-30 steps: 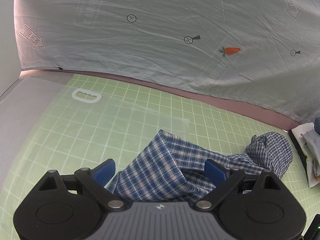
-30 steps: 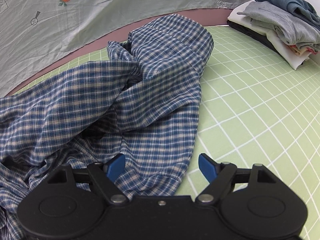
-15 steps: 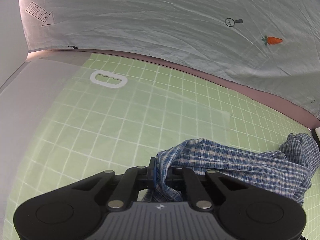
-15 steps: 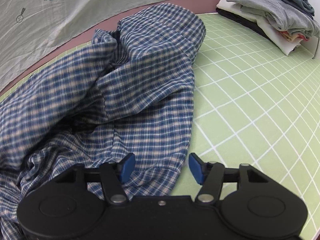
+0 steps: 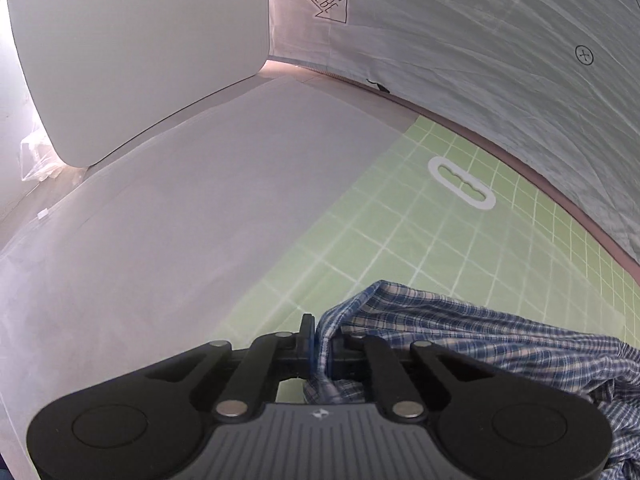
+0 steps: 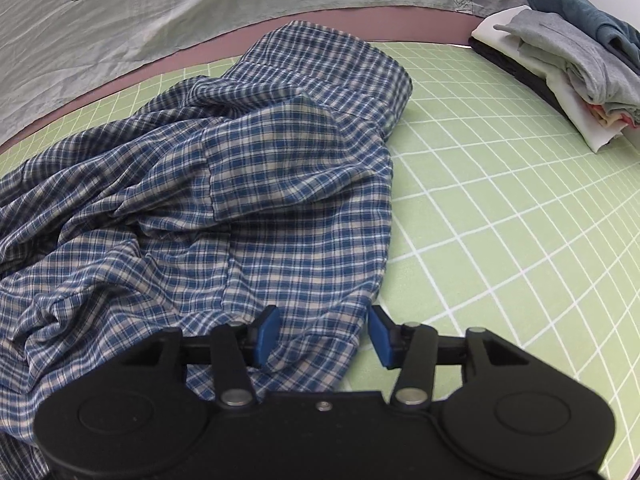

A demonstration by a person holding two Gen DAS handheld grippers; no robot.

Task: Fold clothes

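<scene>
A blue-and-white plaid shirt [image 6: 260, 184] lies crumpled on the green grid mat [image 6: 500, 220]. My right gripper [image 6: 322, 336] hovers over the shirt's near right hem. Its jaws are closing with a fold of hem between them; the blue pads [image 6: 266, 334] stand apart and do not pinch the cloth. In the left wrist view my left gripper [image 5: 320, 344] is shut on an edge of the plaid shirt [image 5: 480, 340]. The cloth trails off to the right over the mat [image 5: 400, 240].
A stack of folded clothes [image 6: 568, 68] sits at the mat's far right corner. A pale printed sheet [image 5: 480, 60] hangs behind the table. A white slotted ring [image 5: 460, 184] lies on the mat. Left of the mat are a pale grey surface [image 5: 180, 220] and a white panel [image 5: 140, 60].
My left gripper shut on the shirt's edge and carried it leftwards, drawing the cloth out. My right gripper's jaws narrowed over the hem while the hand stayed in place.
</scene>
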